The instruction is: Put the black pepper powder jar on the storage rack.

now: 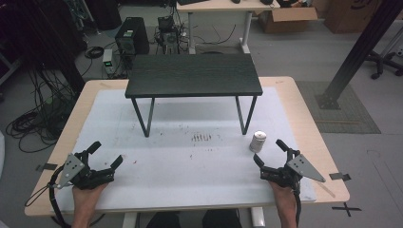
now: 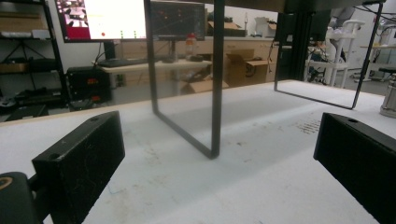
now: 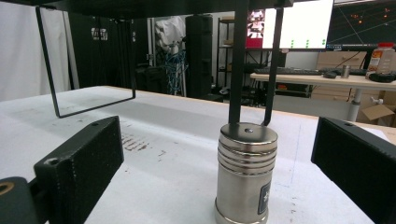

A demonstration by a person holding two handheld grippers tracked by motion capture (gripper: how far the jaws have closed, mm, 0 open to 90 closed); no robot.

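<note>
A light wooden table covered by a white mat (image 1: 190,156) takes up the middle of the high view, and on its upper half stands a low black wood-topped stand on thin metal legs (image 1: 193,76). At lower left the left gripper (image 1: 105,156) rests on the mat with its jaws spread wide and nothing between them. At lower right the right gripper (image 1: 270,151) is likewise spread wide and empty. Just above it, right of centre, a small ribbed steel canister (image 3: 245,172) stands upright. A grasp looks likely: I would centre the jaws on its smooth lower body, level, then close gently to avoid tipping.
</note>
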